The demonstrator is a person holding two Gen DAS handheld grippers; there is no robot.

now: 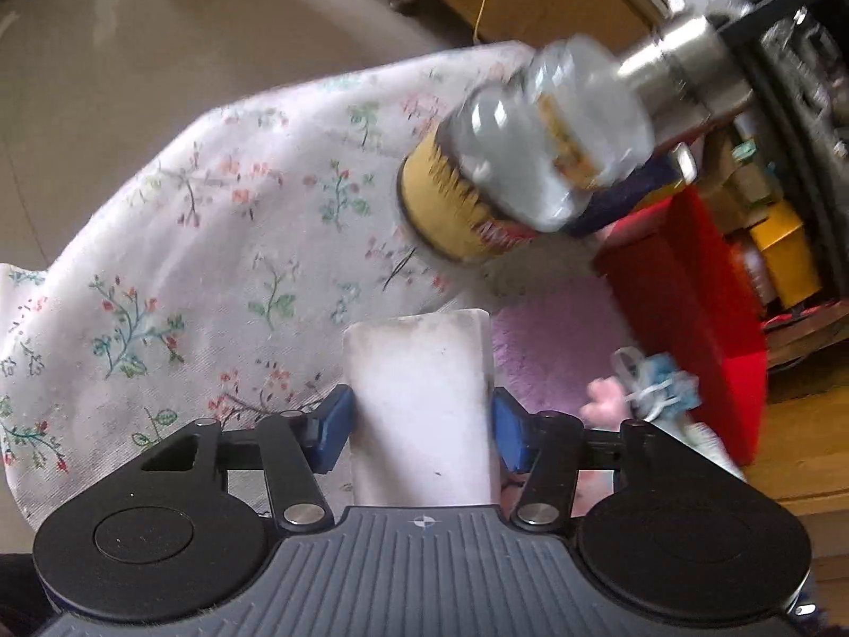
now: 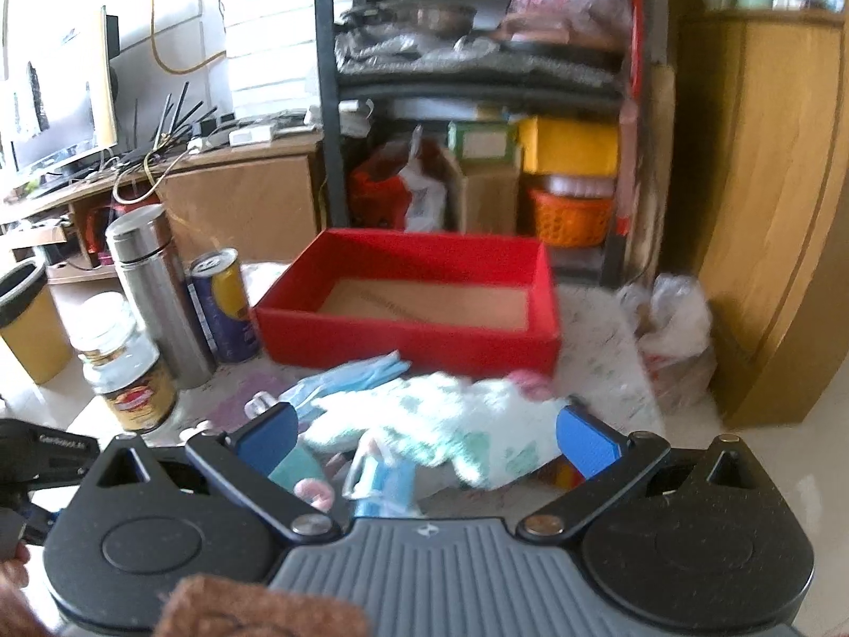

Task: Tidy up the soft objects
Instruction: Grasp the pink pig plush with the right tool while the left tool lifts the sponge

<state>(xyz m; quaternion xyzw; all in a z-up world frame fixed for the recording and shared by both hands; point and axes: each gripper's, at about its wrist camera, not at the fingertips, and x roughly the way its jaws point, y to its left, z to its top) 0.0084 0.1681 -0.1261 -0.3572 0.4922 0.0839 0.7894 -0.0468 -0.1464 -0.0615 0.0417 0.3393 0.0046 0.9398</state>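
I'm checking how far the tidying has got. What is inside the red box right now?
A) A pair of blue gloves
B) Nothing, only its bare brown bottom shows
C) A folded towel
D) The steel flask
B: in the right wrist view the red box shows only its bare brown bottom, while the pale green and white soft cloth lies in front of it, outside, between the open right gripper fingers.

Pale tiled floor (image 1: 106, 53), black shelving (image 2: 477, 85), wooden cabinet (image 2: 769, 186).
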